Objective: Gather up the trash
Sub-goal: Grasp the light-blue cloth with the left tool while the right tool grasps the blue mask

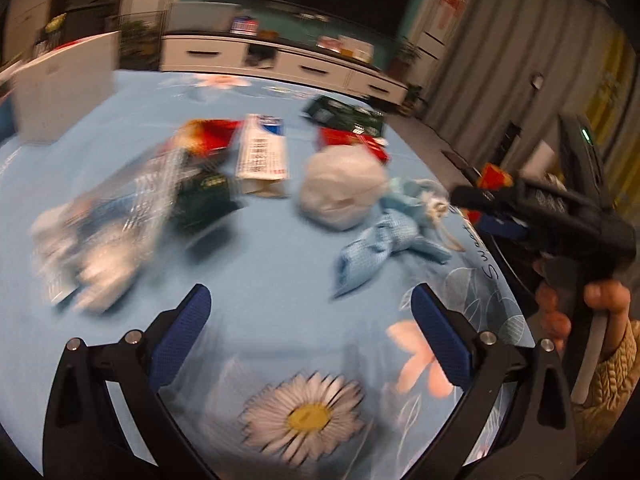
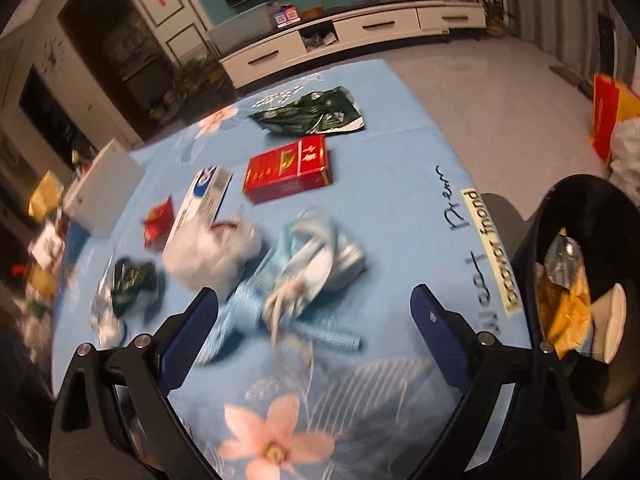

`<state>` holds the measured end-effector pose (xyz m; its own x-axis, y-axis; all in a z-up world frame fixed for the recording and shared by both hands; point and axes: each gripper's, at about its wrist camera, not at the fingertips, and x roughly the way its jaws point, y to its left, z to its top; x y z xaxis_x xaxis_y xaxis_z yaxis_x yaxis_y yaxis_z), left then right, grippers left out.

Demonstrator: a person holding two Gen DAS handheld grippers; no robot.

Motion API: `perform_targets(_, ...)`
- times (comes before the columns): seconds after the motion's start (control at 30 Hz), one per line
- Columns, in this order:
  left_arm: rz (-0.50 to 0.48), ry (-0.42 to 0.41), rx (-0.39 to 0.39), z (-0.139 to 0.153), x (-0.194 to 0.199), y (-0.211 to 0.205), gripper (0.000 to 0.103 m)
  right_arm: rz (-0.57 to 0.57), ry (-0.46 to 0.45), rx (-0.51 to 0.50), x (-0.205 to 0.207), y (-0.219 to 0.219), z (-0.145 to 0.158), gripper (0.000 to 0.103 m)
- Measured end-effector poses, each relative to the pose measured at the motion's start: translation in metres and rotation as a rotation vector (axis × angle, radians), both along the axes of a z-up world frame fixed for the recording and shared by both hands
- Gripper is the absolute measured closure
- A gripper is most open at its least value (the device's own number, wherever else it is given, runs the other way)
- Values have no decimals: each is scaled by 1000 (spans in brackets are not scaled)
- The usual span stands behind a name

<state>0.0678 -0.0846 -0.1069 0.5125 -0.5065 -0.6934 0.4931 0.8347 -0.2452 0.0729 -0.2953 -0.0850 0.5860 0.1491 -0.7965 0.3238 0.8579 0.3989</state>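
Blue cloth (image 2: pixel 400 128) printed with flowers covers the table, and the trash lies scattered over it around one landmark, the red box (image 2: pixel 286 170). Beyond the box sits a dark green wrapper (image 2: pixel 308 114); just left of it lies a white carton (image 2: pixel 204 200), with a small red wrapper (image 2: pixel 158 220) further left. Nearer the camera than the box are a white wad (image 2: pixel 212 254) and a pale blue mask (image 2: pixel 308 268), touching or nearly so. A black bin (image 2: pixel 552 220) stands off the table edge, well right of the box, already holding yellow and silver scraps. The right gripper (image 2: pixel 316 324) is spread wide with nothing between its pads, hovering just above the mask. The left gripper (image 1: pixel 310 316) is equally wide and empty, over bare cloth short of the wad (image 1: pixel 340 188) and mask (image 1: pixel 384 236); a crumpled clear wrapper (image 1: pixel 96 248) lies to its left, too blurred to read. The likely next step is closing on the mask. Risks, as I judge them: the loose straps may slip from the pads or snag the wad and drag it along; pinching low could catch the cloth and pull everything; and both views are motion-blurred, so a hasty close could miss.
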Motion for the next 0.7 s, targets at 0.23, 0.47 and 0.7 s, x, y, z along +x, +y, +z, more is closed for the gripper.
perform_targets(0.23, -81, -25, 104, -13, 23, -64, 4, 17, 30, 110, 34, -16, -33, 16)
perform_targets(0.47, -116, -18, 168, -26, 33, -89, 39, 59, 37, 88, 45, -11, -38, 32)
perform_targets(0.7, -171, 3, 155, -28, 29, -92, 90, 73, 50, 9, 46, 0, -36, 72)
